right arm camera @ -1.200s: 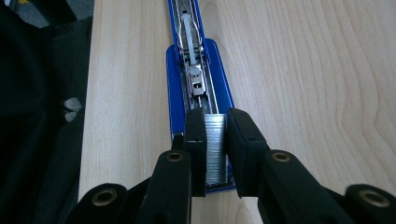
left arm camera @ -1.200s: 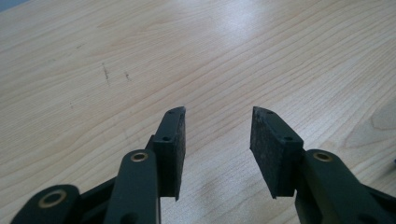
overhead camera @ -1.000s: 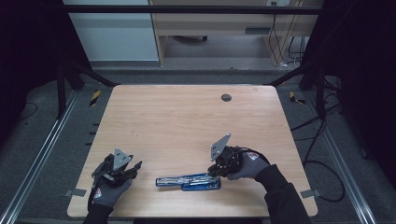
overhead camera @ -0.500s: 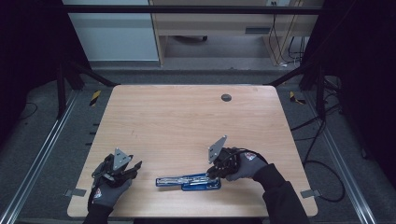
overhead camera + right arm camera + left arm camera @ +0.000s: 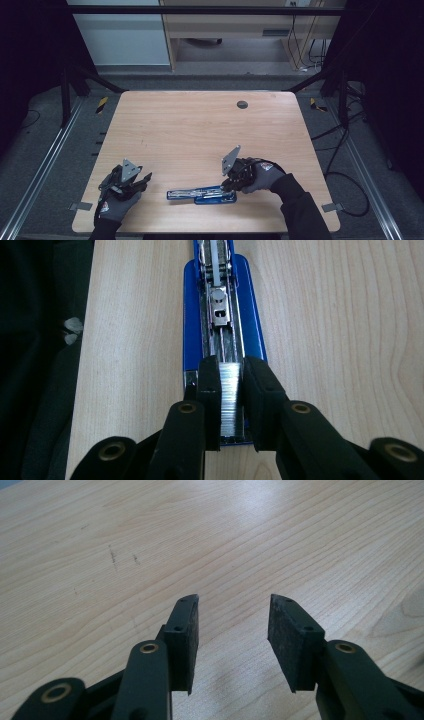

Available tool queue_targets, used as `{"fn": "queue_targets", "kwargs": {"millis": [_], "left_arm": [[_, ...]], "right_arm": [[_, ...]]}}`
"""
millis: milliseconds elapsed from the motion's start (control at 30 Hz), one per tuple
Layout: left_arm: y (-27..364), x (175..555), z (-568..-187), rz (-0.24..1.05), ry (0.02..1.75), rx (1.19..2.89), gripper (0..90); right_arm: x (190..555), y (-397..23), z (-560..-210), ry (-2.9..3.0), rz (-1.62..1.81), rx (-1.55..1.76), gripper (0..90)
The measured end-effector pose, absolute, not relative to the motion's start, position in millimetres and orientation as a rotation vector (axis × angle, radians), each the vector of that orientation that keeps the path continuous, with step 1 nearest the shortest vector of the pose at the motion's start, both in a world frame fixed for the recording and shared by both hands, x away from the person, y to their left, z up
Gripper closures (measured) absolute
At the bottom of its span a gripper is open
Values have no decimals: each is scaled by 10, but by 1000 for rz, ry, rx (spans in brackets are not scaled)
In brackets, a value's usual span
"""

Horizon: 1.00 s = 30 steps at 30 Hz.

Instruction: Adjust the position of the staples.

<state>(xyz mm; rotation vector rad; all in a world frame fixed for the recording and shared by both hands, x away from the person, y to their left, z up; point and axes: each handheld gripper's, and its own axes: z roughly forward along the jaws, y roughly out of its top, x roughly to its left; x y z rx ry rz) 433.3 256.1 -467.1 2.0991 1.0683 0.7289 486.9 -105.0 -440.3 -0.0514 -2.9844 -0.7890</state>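
**Staple loading: strip at the open magazine**

Step in hand, as I read it: refilling the blue metal stapler, which lies flipped open on the light wood desk near its 6 o'clock edge, top arm laid out flat toward 9 o'clock.

Right hand-held gripper has its jaws narrowed onto a silver strip of staples, pads pressing both sides of the strip. Strip sits right over the near end of the stapler's magazine channel; the steel spring pusher is further up the channel at 12 o'clock in the right gripper view. Can't tell if the strip is already seated in the rail or just above it.

Left hand-held gripper is parked at about 8 o'clock on the desk, jaws wide apart, nothing between them, well apart from the stapler.

Next move, my guess: keep the strip square to the rail, lower it in, release. Left hand-held gripper probably needed to steady the base, then fold the top arm shut.
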Motion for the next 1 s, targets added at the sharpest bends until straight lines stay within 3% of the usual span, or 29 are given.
{"fn": "queue_targets", "kwargs": {"millis": [1000], "left_arm": [[2557, 4337, -4677, 727, 1069, 2103, 559]], "right_arm": [[4861, -1055, -4399, -2964, -814, -24, 787]]}}
